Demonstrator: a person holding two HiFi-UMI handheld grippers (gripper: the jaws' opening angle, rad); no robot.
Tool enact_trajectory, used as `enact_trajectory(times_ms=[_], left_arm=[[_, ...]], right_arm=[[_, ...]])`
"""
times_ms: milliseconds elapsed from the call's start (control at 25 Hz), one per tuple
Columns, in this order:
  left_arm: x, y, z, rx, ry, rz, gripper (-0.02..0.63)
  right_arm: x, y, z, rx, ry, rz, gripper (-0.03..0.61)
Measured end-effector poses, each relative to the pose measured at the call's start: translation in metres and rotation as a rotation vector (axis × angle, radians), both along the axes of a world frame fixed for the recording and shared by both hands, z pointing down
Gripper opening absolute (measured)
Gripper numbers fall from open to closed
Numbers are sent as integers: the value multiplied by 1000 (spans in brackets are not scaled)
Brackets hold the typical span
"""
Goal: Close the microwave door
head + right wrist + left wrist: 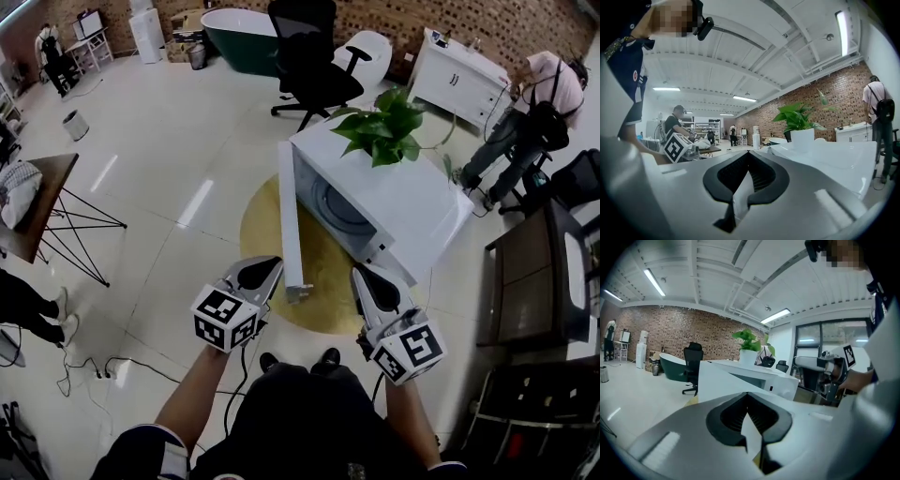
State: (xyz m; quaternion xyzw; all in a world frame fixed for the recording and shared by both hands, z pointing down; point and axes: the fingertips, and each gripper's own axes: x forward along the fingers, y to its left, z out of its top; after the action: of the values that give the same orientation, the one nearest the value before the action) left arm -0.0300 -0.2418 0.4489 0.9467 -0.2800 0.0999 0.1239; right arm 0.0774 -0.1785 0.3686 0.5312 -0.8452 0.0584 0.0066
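Note:
A white microwave [394, 202] stands on a round yellow mat [262, 225] with a potted plant [382, 129] on top. Its door [291, 220] hangs wide open, edge-on and pointing toward me. My left gripper [270, 270] is shut and empty, just left of the door's free end. My right gripper [363, 277] is also shut and empty, in front of the microwave's near corner. The left gripper view shows the door [719, 383] beyond the shut left gripper [749, 420]. In the right gripper view the microwave top [834, 159] lies to the right of the right gripper [747, 180].
A black office chair [314, 56] and a green bathtub [239, 37] stand behind the microwave. A white cabinet [459, 80] and a person [525, 122] are at the back right. A dark table [534, 281] is on the right, a wooden table [42, 202] on the left.

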Motion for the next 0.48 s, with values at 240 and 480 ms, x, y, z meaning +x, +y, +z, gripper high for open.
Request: enact_trajectory(times_ms=[240, 480], left_arm=[[44, 4, 3, 6, 1, 35, 12], [82, 4, 4, 24, -16, 77, 12]], right_arm=[[30, 10, 2, -2, -8, 44, 2], [59, 15, 3, -3, -11, 86, 2]])
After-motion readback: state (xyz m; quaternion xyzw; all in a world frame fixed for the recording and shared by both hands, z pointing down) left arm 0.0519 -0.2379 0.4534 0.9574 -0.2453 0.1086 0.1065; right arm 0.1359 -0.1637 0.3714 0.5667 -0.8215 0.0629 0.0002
